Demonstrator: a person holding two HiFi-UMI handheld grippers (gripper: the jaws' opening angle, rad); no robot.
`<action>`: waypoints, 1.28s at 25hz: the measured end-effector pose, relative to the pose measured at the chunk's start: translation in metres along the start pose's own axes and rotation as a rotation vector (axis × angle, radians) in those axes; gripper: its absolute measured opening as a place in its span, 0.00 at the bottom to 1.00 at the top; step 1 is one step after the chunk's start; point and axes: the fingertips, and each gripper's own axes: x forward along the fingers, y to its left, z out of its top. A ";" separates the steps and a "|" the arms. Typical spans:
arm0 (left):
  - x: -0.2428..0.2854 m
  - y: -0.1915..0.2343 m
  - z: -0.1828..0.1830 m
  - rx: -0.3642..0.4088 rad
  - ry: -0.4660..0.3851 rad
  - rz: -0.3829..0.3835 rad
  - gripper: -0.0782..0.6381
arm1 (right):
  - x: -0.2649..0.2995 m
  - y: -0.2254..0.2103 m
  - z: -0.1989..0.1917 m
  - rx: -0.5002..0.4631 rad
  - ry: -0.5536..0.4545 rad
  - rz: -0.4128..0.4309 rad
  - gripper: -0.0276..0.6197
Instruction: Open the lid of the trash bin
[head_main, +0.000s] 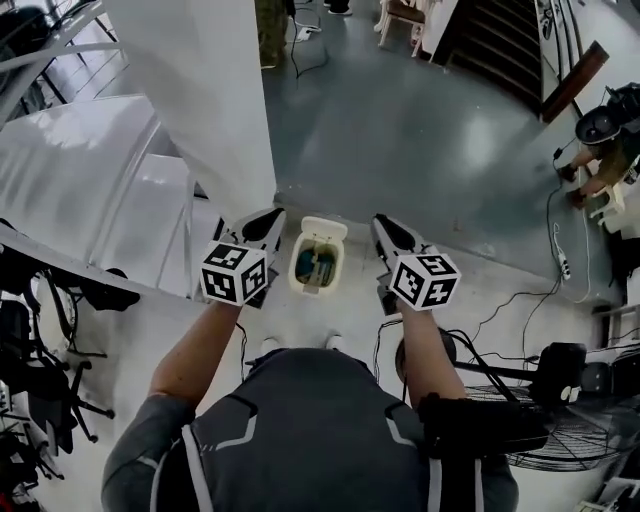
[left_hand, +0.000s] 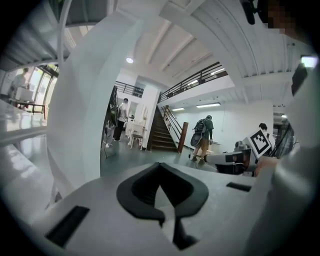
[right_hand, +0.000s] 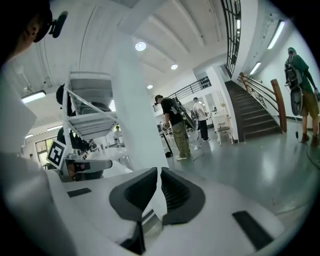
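In the head view a small cream trash bin (head_main: 318, 257) stands on the floor below me, between my two raised grippers. Its lid (head_main: 325, 227) is tipped up at the far side, and blue-green contents show inside. My left gripper (head_main: 266, 226) is held left of the bin and my right gripper (head_main: 386, 230) right of it, both well above it and touching nothing. In the left gripper view the dark pads (left_hand: 145, 187) meet at the tip, with nothing between them. In the right gripper view only a thin slit separates the pads (right_hand: 135, 192), and it is empty.
A white pillar (head_main: 205, 100) and white steps (head_main: 95, 170) rise at the left. Black stands (head_main: 40, 340) crowd the left edge. A floor fan (head_main: 545, 420), cables and a power strip (head_main: 563, 266) lie at the right. A person (head_main: 600, 150) crouches far right.
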 end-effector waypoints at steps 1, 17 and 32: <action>-0.004 0.001 0.010 0.018 -0.018 0.009 0.12 | -0.003 0.002 0.009 -0.013 -0.016 -0.001 0.12; -0.052 0.014 0.095 0.116 -0.189 0.122 0.12 | -0.050 -0.011 0.112 -0.228 -0.174 -0.129 0.10; -0.065 0.033 0.104 0.168 -0.213 0.202 0.12 | -0.059 -0.005 0.130 -0.275 -0.214 -0.177 0.08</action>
